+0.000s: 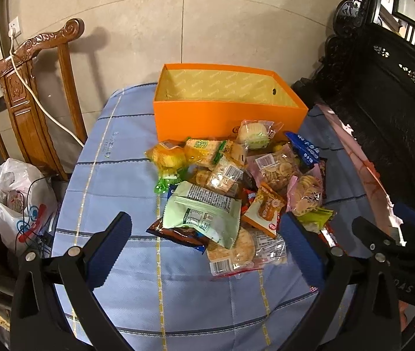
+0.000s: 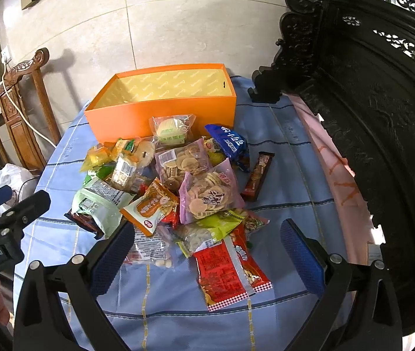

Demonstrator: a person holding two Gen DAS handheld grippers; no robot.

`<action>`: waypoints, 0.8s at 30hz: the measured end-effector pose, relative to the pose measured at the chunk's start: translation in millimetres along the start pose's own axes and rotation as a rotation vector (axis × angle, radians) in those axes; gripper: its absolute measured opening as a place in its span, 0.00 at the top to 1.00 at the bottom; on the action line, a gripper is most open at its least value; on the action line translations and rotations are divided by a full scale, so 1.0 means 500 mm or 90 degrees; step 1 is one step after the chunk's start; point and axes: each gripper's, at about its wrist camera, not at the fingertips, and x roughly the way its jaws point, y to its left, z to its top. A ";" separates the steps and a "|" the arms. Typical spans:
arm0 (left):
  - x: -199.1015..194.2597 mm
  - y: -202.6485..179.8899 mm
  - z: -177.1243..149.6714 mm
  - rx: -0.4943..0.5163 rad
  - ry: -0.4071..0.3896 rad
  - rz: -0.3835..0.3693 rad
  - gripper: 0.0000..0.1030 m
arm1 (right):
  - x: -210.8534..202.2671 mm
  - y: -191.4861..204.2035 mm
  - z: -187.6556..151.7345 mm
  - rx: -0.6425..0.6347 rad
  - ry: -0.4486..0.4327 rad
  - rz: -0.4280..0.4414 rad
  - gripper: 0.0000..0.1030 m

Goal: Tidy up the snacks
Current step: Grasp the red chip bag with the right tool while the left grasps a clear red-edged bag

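Note:
An open orange box [image 1: 225,120] [image 2: 160,117] stands at the back of the table, with nothing visible inside. In front of it lies a heap of snack packets: a pale green bag [image 1: 204,210] [image 2: 99,204], an orange packet [image 1: 266,207] [image 2: 152,207], pink bags of round crackers [image 1: 307,193] [image 2: 207,196], a blue packet [image 2: 228,143], a red packet [image 2: 222,275] and a brown bar [image 2: 258,175]. My left gripper [image 1: 207,222] is open above the near side of the heap. My right gripper [image 2: 207,234] is open over the red packet, holding nothing.
The table wears a blue checked cloth [image 1: 125,175]. A carved wooden chair [image 1: 29,87] with a white cable stands at the left, a white plastic bag [image 1: 17,204] below it. Dark carved furniture [image 2: 368,117] rises close on the right. The other gripper [image 2: 5,228] shows at the left.

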 end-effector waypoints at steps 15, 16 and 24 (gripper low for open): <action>0.107 -0.047 -0.122 0.163 -0.011 -0.070 0.04 | 0.091 -0.042 -0.088 -0.054 0.021 0.079 0.03; 0.120 -0.053 -0.131 0.172 -0.004 -0.074 0.04 | 0.103 -0.042 -0.096 -0.074 0.023 0.063 0.03; 0.237 -0.087 -0.179 0.227 0.043 -0.094 0.04 | 0.229 -0.043 -0.146 -0.101 0.079 0.079 0.03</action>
